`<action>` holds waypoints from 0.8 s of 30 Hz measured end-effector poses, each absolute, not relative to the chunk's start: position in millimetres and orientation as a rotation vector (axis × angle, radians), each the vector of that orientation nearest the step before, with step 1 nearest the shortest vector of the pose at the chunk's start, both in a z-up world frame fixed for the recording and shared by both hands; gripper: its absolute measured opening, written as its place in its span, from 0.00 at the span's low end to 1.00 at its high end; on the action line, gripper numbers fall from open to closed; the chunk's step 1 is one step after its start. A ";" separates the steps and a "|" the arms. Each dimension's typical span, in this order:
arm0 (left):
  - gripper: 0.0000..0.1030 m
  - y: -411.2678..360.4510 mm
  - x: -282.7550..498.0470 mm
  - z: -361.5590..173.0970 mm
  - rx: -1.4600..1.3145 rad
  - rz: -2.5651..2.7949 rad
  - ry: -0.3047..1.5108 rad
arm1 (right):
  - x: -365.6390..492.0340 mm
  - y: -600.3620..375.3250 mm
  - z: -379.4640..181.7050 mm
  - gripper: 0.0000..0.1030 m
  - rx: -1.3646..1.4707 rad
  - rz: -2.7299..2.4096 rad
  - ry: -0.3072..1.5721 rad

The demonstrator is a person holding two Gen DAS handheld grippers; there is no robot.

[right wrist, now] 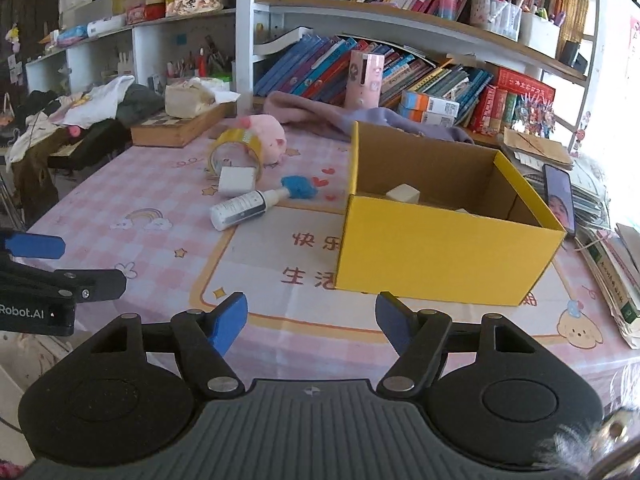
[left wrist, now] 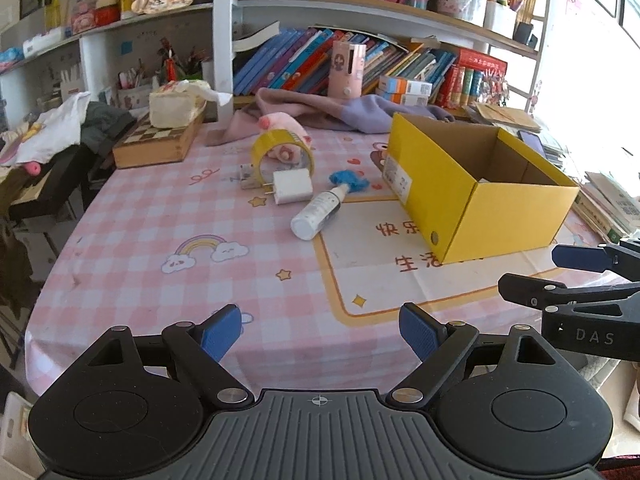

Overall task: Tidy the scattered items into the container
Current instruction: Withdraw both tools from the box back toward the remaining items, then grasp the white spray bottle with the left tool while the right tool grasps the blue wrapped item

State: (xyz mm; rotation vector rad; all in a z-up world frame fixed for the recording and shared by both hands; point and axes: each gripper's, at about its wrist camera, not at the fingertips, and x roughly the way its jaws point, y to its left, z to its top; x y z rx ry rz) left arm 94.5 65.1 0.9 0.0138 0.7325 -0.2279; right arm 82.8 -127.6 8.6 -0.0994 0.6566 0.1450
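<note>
The loose things lie in a cluster on the checked tablecloth (left wrist: pixel 132 216), to the left of the yellow box (right wrist: pixel 440 256). Nearest me is the white bottle (left wrist: pixel 318 210), on its side. I judge it light, hard and smooth, so it may roll or slip; I would take it across the middle of its body. The white charger (left wrist: pixel 291 187) looks light and stiff, with flat faces that suit my pads. The tape roll (left wrist: pixel 280 148) stands on edge, rigid and hollow, best pinched through its wall. The pink plush toy (right wrist: pixel 266 136) behind it is soft and will squash. My left gripper (left wrist: pixel 320 332) stands wide open and holds nothing. My right gripper (right wrist: pixel 310 320) is partly open, also empty, near the box's front wall.
</note>
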 end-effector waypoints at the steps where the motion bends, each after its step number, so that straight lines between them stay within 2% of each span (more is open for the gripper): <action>1: 0.86 66.6 95.1 0.6 0.008 -0.225 0.734 | 83.4 -126.9 9.0 0.67 -0.104 0.151 0.656; 8: 0.86 67.1 101.0 -0.2 0.019 -0.232 0.732 | 95.0 -121.1 12.3 0.62 -0.104 0.173 0.653; 10: 0.86 67.8 102.8 -0.4 0.022 -0.237 0.728 | 98.8 -119.0 12.3 0.58 -0.100 0.179 0.653; 12: 0.86 68.7 106.2 -0.8 0.023 -0.240 0.726 | 103.5 -115.5 11.6 0.49 -0.107 0.190 0.655; 24: 0.84 65.7 142.7 -8.6 0.047 -0.271 0.725 | 143.1 -101.3 8.8 0.46 -0.161 0.197 0.647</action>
